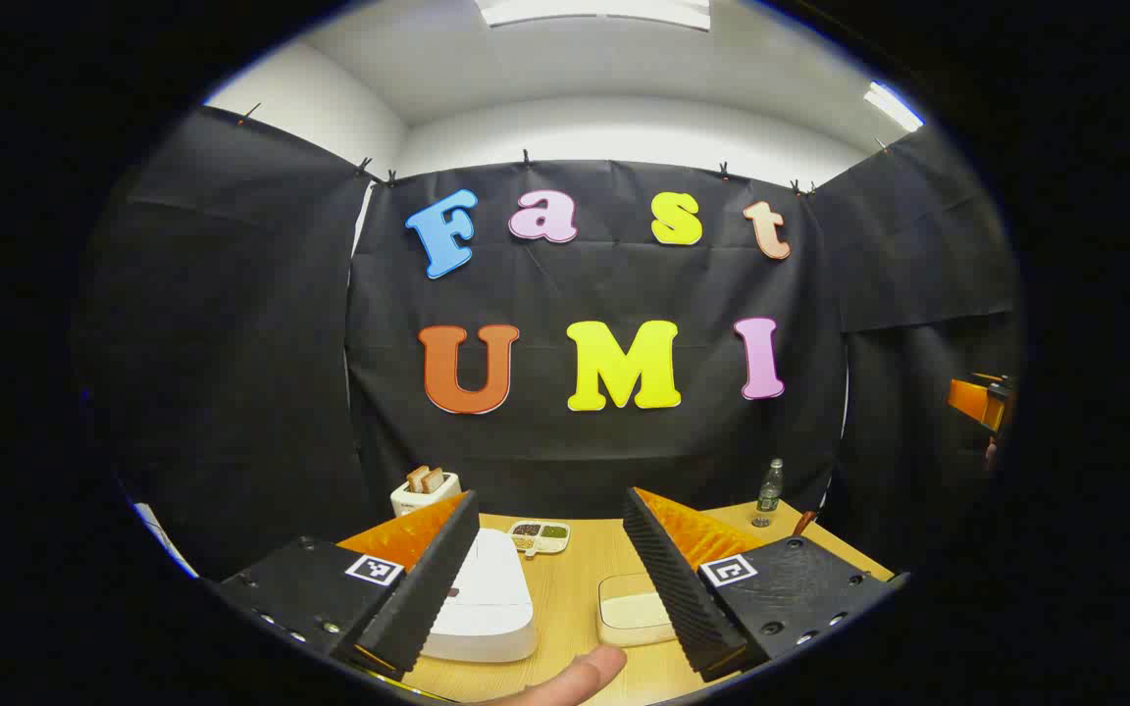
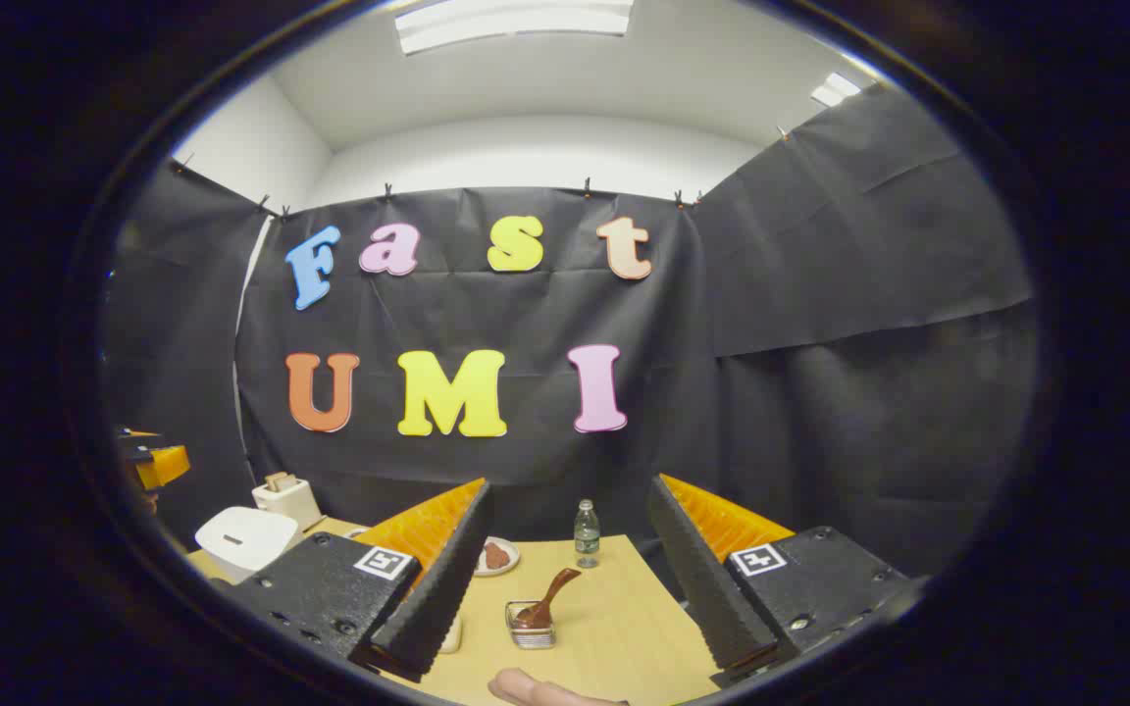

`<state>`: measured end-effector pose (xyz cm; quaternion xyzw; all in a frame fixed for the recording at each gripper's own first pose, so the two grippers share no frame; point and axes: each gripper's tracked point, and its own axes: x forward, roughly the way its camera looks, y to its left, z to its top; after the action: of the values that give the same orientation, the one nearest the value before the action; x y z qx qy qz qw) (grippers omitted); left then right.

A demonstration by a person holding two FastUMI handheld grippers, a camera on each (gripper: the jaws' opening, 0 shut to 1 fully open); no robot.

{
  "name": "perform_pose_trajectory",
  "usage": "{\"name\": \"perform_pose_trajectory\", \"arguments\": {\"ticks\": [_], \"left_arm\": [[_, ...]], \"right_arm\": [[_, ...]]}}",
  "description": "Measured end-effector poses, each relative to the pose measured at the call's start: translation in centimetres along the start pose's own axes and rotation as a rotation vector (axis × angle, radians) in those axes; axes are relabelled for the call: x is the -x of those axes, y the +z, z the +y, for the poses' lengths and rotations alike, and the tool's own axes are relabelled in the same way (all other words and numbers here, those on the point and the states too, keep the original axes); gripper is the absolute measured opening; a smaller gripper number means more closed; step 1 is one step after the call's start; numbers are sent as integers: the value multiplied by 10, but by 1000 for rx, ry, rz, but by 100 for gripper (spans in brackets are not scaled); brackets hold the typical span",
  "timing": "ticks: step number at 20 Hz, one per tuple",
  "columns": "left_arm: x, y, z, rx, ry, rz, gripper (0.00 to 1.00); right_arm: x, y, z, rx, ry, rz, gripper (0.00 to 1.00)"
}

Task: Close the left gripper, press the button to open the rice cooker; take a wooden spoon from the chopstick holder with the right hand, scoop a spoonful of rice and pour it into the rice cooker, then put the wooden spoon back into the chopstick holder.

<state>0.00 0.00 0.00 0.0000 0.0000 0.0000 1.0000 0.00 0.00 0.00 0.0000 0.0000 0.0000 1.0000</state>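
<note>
We hold both pairs of tongs high above the wooden table (image 1: pixel 575 598), and nothing of the task is begun. In the left gripper view our left tongs (image 1: pixel 550 574) stand wide open with nothing between the jaws, so the first thing is to bring them fully together: a closed tip makes one firm point for pressing, where open jaws could straddle the button.

The white rice cooker (image 1: pixel 482 598) sits at the lower centre-left of that view, partly behind the left finger, with its lid down. We cannot make out the button itself from here, so we should come lower and find it before we push. A shallow cream tray (image 1: pixel 632 608) lies just to the right of the cooker, and a divided dish of grains (image 1: pixel 539 534) sits farther back, near a toaster (image 1: pixel 423 490) holding bread. A green bottle (image 1: pixel 769 488) stands at the table's far right.

In the right gripper view our right tongs (image 2: pixel 570 588) are likewise open and empty. Between their fingers, at lower centre, the wooden spoon (image 2: pixel 547 600) leans in the small chopstick holder (image 2: pixel 531 628), handle tilted to the upper right. We would keep this hand still and clear while the left presses straight down, gently enough that the cooker does not slide.
</note>
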Motion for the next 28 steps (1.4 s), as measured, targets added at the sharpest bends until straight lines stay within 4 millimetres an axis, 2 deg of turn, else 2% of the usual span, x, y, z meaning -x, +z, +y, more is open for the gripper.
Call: {"name": "perform_pose_trajectory", "arguments": {"ticks": [9, 10, 15, 18, 20, 22, 26, 28], "left_arm": [[-5, -13, -2, -20, -20, 30, 94], [-7, -13, 1, -18, -16, 24, 94], [-20, -24, 21, -16, 20, 34, 94], [-30, -36, 36, 5, 38, 66, 95], [-35, -35, 37, 33, 28, 63, 94], [-39, -30, 48, 35, 41, 39, 93], [-49, -36, 47, 66, -5, 41, 74], [-52, -40, 49, 64, -16, 50, 57]], "right_arm": [[-12, -10, -7, -36, -2, 7, 100], [-13, -12, -7, -36, 0, 9, 98], [-22, -21, -7, -37, 10, 23, 100], [-31, -25, -10, -27, 9, 12, 100], [-37, -29, -13, -25, 13, 0, 99], [-44, -31, -15, -28, 18, -6, 100], [-51, -40, -17, -48, 30, 12, 100], [-52, -45, -16, -67, 37, 29, 100]]}}
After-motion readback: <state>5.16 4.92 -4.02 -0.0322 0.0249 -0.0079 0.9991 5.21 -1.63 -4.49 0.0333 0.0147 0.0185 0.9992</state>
